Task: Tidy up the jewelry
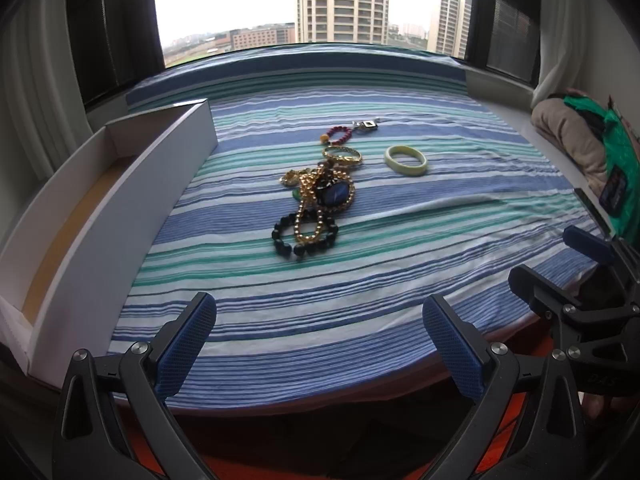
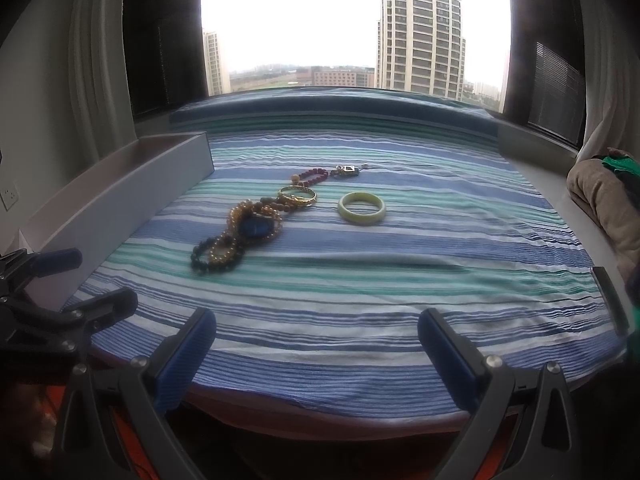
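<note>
Both tools, left [image 1: 319, 344] and right [image 2: 317, 346], spread wide, level above striped cloth [image 1: 360, 280], short of jewelry pile [image 1: 316, 204].

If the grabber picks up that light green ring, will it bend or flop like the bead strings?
Probably not: the pale green bangle looks like one thick solid hoop, so it should stay stiff. Its smooth, glossy surface may slip between the fingers. Lying flat on the striped cloth, it likely won't roll unless tipped on edge.
</note>
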`<state>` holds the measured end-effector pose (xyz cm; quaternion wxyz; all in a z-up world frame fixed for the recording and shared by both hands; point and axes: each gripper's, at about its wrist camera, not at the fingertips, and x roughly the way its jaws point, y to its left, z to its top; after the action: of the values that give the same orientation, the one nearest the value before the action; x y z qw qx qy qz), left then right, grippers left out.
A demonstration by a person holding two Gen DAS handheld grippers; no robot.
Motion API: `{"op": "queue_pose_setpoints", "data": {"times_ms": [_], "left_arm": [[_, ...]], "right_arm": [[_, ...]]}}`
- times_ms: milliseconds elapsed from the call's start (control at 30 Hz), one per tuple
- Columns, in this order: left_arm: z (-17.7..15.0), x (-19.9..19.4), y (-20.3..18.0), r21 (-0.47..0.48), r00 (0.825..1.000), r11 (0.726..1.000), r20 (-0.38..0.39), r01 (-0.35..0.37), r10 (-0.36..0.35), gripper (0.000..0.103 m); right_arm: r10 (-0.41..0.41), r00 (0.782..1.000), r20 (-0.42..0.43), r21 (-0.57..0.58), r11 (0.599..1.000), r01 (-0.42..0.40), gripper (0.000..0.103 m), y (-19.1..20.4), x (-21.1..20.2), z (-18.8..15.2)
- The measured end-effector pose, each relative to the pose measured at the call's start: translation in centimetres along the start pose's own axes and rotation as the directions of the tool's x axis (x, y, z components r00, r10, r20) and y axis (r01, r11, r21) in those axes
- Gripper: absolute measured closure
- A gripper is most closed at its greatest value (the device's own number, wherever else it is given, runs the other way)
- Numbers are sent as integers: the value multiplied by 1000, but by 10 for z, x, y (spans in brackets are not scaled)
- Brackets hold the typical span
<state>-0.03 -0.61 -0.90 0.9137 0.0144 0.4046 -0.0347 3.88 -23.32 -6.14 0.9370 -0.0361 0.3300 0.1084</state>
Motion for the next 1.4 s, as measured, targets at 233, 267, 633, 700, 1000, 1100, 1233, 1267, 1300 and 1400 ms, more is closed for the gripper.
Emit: {"op": "queue_pose_setpoints", "data": {"times_ms": [233, 267, 633, 700, 1000, 1100, 1233, 1267, 1300, 1400], "left_arm": [[0, 0, 0, 0, 1000, 1000, 0, 0, 0, 0], [0, 0, 0, 0, 1000, 1000, -1, 0, 0, 0], [0, 0, 0, 1, 1000, 1000, 0, 0, 0, 0], [0, 0, 0, 1, 1000, 1000, -1, 0, 0, 0], [-2, 2, -3, 6, 1000, 1000, -2, 0, 0, 0], [-2, 2, -3, 8, 1000, 1000, -1, -2, 2, 0], [-2, 2, -3, 7, 1000, 1000, -5, -1, 1, 0], [-2, 2, -3, 8, 1000, 1000, -5, -1, 1, 0], [-2, 2, -3, 8, 1000, 1000, -4, 0, 1, 0], [-1, 2, -3, 9, 1000, 1000, -3, -3, 3, 0]], "right_arm": [[0, 1000, 0, -2, 1000, 0, 0, 1, 0, -1], [0, 1000, 0, -2, 1000, 0, 0, 1, 0, -1], [1, 1000, -2, -2, 1000, -1, 0, 1, 0, -1], [0, 1000, -1, -2, 1000, 0, 0, 1, 0, -1], [1, 1000, -2, -4, 1000, -1, 0, 1, 0, -1], [1, 1000, 0, -7, 1000, -1, 0, 2, 0, -1], [2, 1000, 1, -9, 1000, -2, 0, 2, 0, -1], [2, 1000, 1, -9, 1000, -2, 0, 2, 0, -1], [2, 1000, 2, -9, 1000, -2, 0, 2, 0, -1], [0, 1000, 6, -7, 1000, 0, 0, 2, 0, 0]]}}
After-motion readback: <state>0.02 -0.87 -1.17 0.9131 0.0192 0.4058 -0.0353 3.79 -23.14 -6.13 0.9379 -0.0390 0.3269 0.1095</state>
